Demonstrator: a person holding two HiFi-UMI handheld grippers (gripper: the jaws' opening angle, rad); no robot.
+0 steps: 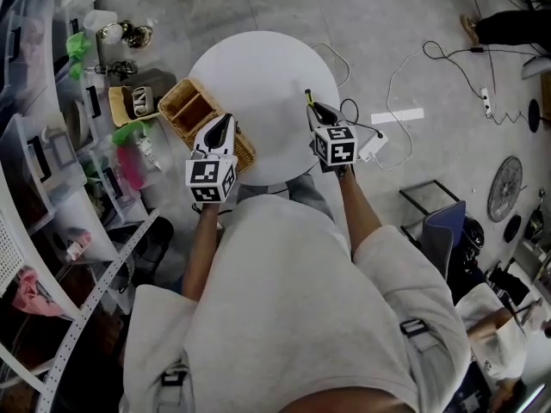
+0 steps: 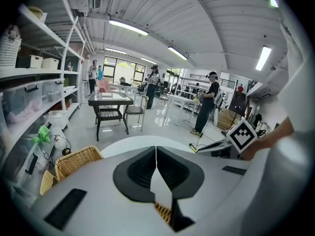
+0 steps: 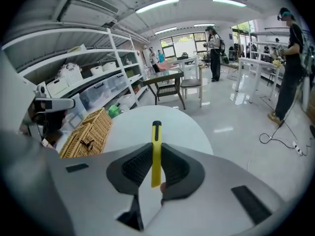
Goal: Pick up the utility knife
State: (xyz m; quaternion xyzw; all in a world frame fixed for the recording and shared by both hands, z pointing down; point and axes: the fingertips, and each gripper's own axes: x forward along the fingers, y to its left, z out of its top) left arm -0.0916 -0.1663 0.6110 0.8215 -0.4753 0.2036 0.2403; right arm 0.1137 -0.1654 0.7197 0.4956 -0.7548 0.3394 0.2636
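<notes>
1. The right gripper [image 3: 156, 149] is clamped on the yellow utility knife [image 3: 156, 132] — over the white table [image 1: 258, 76], apparently lifted clear.
2. Firm, steady pressure suits best — the thin handle could pivot.
3. The left gripper [image 2: 156, 154] is closed, empty.

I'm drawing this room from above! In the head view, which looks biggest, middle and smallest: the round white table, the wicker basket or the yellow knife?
1. white table: biggest by far.
2. wicker basket: middle.
3. yellow knife: smallest, a thin sliver pinched in the right claw, partly hidden by it.
</notes>
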